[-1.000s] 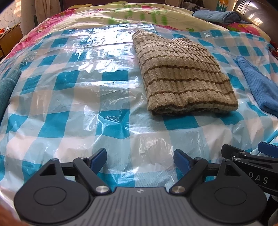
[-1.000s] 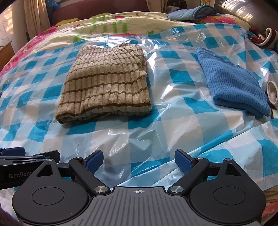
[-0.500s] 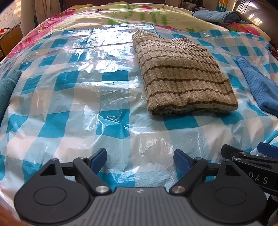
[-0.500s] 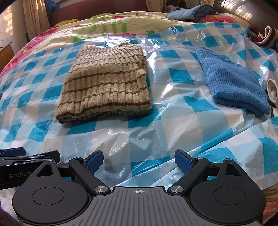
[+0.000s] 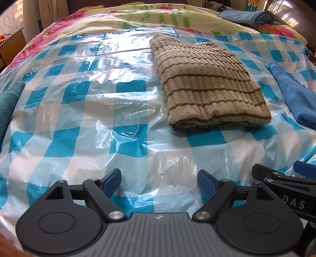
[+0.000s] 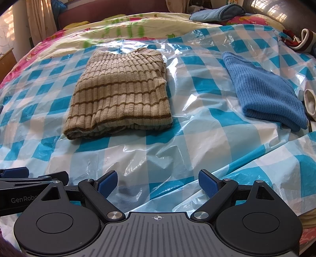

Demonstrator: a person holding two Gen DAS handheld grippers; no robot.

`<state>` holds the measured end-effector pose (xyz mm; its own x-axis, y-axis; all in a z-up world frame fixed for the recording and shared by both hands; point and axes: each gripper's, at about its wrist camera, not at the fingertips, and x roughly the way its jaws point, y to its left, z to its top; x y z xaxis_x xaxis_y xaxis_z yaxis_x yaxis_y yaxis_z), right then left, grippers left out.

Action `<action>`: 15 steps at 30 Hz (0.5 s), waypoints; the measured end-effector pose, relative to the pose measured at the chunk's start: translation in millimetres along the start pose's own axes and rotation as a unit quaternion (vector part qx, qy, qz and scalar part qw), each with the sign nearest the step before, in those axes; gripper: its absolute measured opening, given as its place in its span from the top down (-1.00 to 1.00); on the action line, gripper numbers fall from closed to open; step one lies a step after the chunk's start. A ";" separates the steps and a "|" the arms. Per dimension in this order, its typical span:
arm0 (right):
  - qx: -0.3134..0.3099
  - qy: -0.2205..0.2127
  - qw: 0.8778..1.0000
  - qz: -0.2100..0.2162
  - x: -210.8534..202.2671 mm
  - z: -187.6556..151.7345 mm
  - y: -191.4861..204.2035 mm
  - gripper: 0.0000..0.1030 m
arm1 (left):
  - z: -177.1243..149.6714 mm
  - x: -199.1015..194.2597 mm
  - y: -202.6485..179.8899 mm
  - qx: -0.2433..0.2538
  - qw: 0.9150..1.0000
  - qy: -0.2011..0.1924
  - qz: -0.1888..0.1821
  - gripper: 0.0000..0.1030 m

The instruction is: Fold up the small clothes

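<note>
A beige ribbed sweater with brown stripes [image 5: 207,85] lies folded into a rectangle on the blue-and-white checked plastic sheet [image 5: 94,102]; it also shows in the right wrist view [image 6: 120,94]. My left gripper [image 5: 159,182] is open and empty near the bed's front edge, well short of the sweater. My right gripper [image 6: 157,182] is open and empty, also near the front edge. Each gripper shows at the edge of the other's view.
A folded blue knit garment [image 6: 264,91] lies to the right of the sweater, also in the left wrist view [image 5: 294,94]. A teal cloth [image 5: 7,102] sits at the left edge. A blue pillow [image 6: 215,12] and floral bedding [image 5: 138,17] lie at the far end.
</note>
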<state>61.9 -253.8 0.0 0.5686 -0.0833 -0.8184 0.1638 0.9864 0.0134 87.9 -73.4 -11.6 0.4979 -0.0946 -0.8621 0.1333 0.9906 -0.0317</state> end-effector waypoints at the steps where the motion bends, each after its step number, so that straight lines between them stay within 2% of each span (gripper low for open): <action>1: 0.000 0.000 1.000 0.000 0.0 -0.1 0.1 -0.76 | 0.0 0.0 0.0 0.000 1.000 0.000 0.000 -0.71; 15: 0.003 0.004 1.000 0.003 2.9 -1.3 0.3 -0.76 | -0.7 3.7 -0.2 -0.001 1.000 0.007 0.002 -0.70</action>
<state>62.6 -253.6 -3.1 0.5633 -0.0755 -0.8228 0.1654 0.9860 0.0228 89.1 -73.9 -15.1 0.4865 -0.0888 -0.8691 0.1286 0.9913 -0.0292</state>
